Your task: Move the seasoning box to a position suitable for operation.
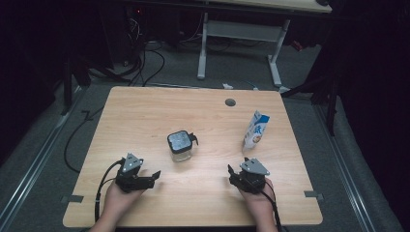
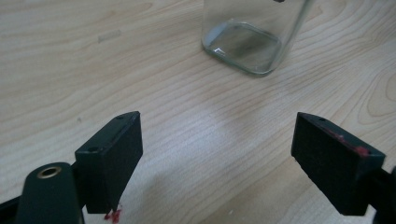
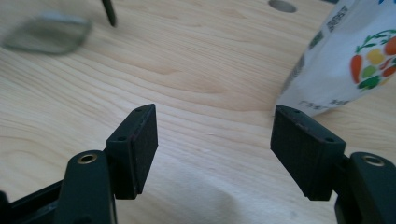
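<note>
A square clear glass jar [image 1: 180, 145] with a black lid stands at the middle of the wooden table [image 1: 145, 111]. A white drink carton [image 1: 256, 129] with a blue top stands to its right. My left gripper [image 1: 153, 178] rests low at the front left, open and empty, with the jar's base [image 2: 243, 44] ahead of its jaws. At the front right, my right gripper [image 1: 232, 172] is open and empty too. The carton [image 3: 355, 60], printed with vegetables, stands just beyond the right jaw in the right gripper view, and the jar [image 3: 46, 32] lies blurred at the far left.
A round hole [image 1: 230, 102] sits near the table's far edge. Tape tabs [image 1: 314, 195] mark the front corners. Beyond the table stands a white desk frame [image 1: 237, 43] among floor cables. Bare wood lies between the two grippers.
</note>
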`<state>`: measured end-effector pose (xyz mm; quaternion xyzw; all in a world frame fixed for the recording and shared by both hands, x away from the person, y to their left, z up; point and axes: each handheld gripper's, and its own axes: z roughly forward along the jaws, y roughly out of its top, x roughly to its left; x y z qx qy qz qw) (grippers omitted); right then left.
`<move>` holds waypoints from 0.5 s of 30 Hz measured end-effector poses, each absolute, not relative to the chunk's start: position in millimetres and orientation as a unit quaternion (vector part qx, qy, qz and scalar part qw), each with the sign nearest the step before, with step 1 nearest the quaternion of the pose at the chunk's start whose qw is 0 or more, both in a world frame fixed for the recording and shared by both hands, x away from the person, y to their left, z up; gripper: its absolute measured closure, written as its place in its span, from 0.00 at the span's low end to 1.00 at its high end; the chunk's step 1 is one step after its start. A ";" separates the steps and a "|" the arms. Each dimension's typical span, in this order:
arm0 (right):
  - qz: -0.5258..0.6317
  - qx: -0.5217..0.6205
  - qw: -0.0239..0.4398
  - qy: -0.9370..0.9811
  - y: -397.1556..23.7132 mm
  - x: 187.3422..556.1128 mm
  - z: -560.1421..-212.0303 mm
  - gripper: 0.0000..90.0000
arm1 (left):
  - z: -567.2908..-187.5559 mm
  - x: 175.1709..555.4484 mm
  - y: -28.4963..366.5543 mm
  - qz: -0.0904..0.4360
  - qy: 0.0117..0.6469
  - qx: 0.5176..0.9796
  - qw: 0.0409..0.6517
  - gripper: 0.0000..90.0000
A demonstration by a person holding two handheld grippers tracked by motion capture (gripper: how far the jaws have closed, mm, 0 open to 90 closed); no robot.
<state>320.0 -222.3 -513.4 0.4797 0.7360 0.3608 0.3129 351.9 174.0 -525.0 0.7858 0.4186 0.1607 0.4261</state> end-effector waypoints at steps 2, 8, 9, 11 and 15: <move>0.374 0.476 0.287 0.743 -225.5 321.3 -515.0 0.34 | -523.3 350.3 179.0 0.157 0.419 0.780 0.437 0.24; 0.384 0.482 0.260 0.744 -228.4 319.1 -515.9 0.43 | -518.5 345.4 187.4 0.163 0.416 0.766 0.462 0.32; 0.381 0.480 0.261 0.746 -227.5 318.7 -515.8 0.44 | -518.0 345.3 188.6 0.166 0.416 0.766 0.461 0.32; 0.383 0.480 0.258 0.746 -226.8 319.1 -516.0 0.44 | -519.0 346.3 190.2 0.167 0.423 0.762 0.461 0.34; 0.398 0.482 0.240 0.743 -227.2 319.8 -517.4 0.51 | -520.5 347.1 191.8 0.172 0.439 0.752 0.461 0.36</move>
